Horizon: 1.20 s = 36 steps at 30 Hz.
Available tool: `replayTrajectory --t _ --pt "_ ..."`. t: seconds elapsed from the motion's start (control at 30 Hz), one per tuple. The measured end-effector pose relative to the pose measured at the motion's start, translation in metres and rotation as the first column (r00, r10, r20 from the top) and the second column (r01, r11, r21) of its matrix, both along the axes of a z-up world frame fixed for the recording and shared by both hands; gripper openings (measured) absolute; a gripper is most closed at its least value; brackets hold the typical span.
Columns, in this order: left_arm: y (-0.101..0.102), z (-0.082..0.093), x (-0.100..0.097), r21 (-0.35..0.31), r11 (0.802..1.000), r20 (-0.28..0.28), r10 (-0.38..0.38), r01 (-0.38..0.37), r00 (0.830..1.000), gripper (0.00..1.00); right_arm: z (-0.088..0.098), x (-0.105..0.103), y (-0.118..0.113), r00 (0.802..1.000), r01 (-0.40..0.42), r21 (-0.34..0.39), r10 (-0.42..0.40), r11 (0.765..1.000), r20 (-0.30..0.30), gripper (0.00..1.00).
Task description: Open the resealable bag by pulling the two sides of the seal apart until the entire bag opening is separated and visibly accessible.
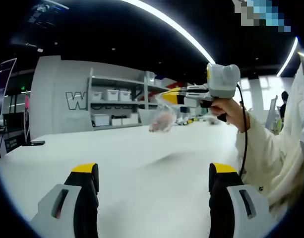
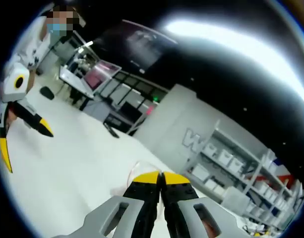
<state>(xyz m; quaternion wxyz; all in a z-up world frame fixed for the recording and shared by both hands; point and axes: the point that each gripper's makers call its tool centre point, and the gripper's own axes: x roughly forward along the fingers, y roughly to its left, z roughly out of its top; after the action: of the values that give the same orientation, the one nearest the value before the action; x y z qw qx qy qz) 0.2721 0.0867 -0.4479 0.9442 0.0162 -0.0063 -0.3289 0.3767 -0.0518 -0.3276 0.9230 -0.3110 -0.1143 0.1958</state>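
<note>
**Bag's dangling, free claw needs to come over**

The right gripper [image 1: 167, 95] is clamped on the small clear plastic resealable bag [image 1: 161, 118], which hangs above the white table [image 1: 117, 153]. The left gripper [image 1: 154, 176] is spread wide, holding nothing, well short of the bag ahead.

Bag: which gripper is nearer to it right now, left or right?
Right. The right gripper is shut on the bag, holding it up above the table. The left gripper is open, low over the table, apart from the bag.

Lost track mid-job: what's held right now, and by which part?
The right hand-held gripper pinches the clear bag by its top edge, off the table. The left hand-held gripper holds nothing.
</note>
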Motion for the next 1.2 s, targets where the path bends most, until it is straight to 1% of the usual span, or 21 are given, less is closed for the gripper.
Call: replayTrajectory --t 0.1,0.4,0.67,1.0,1.2 --pt "-0.001 -0.002 -0.001 0.000 1.000 -0.008 -0.004 0.004 1.000 0.91 0.000 0.004 0.000 1.000 0.003 -0.003 -0.003 1.000 0.000 0.00" --pt "0.001 -0.001 -0.002 -0.019 1.000 -0.012 -0.003 0.003 1.000 0.91 -0.008 0.018 -0.002 0.999 0.002 -0.003 -0.002 1.000 -0.040 0.00" --pt "0.000 0.002 -0.003 -0.065 0.998 -0.023 -0.018 0.017 1.000 0.91 -0.009 0.031 -0.004 0.998 0.015 -0.037 -0.017 0.999 -0.054 0.00" --pt "0.002 0.003 -0.002 -0.048 0.999 -0.019 -0.011 0.010 1.000 0.91 -0.010 0.042 -0.004 0.997 0.010 -0.050 -0.014 0.999 -0.073 0.00" --pt "0.002 0.005 -0.002 -0.044 0.999 -0.011 -0.011 0.010 1.000 0.91 -0.007 0.049 -0.004 0.995 -0.009 -0.029 0.006 1.000 -0.096 0.00"
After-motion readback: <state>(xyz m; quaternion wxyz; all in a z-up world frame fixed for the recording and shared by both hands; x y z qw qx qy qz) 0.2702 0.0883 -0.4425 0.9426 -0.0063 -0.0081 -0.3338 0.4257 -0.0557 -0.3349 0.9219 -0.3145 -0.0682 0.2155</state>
